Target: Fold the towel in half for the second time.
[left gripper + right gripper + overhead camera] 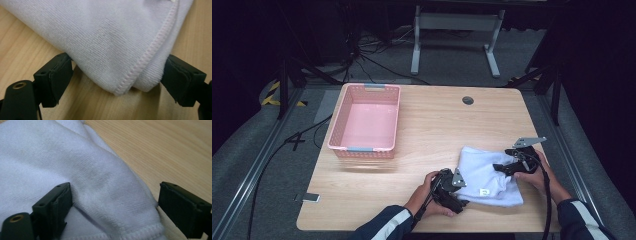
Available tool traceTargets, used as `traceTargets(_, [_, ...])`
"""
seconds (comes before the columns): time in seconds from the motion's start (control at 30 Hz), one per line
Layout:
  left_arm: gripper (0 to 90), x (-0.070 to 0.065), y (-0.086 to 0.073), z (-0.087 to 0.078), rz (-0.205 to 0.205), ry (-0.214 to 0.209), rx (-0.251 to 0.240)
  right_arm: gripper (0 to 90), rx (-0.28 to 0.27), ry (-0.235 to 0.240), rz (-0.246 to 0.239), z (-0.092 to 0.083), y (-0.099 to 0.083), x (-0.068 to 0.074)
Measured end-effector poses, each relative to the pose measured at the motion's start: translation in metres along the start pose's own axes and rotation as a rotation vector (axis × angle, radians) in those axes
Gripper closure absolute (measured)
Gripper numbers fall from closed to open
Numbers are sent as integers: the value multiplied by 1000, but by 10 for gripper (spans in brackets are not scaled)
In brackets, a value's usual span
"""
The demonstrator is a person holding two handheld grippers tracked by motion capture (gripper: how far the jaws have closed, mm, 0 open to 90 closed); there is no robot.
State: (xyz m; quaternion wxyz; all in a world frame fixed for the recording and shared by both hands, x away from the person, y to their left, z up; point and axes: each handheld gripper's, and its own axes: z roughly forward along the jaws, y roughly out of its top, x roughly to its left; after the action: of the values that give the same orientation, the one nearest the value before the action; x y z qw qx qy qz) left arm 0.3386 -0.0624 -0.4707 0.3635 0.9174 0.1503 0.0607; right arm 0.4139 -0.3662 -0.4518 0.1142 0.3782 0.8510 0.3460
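Folded white terry towel on the wooden table, empty pink plastic basket at ten o'clock.
Left gripper and right gripper both gape open, straddling the towel's corners unclamped.

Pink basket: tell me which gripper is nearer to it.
Left. The left gripper sits at the folded white towel's near-left corner, closer to the pink basket. The right gripper is at the towel's right side, farther from the basket.
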Motion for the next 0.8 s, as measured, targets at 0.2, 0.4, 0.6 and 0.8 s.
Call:
traceTargets(0.2, [242,3,2,1,-9,13,-28,263,6,77,-14,4,1,-1])
traceTargets(0.4, [536,14,2,-1,-14,19,-48,511,2,167,-27,5,3,5])
traceTargets(0.6, [625,17,3,-3,3,26,-29,612,-12,162,-49,4,4,11])
traceTargets(0.8, [654,17,3,-5,7,42,-19,650,-30,143,-61,3,3,15])
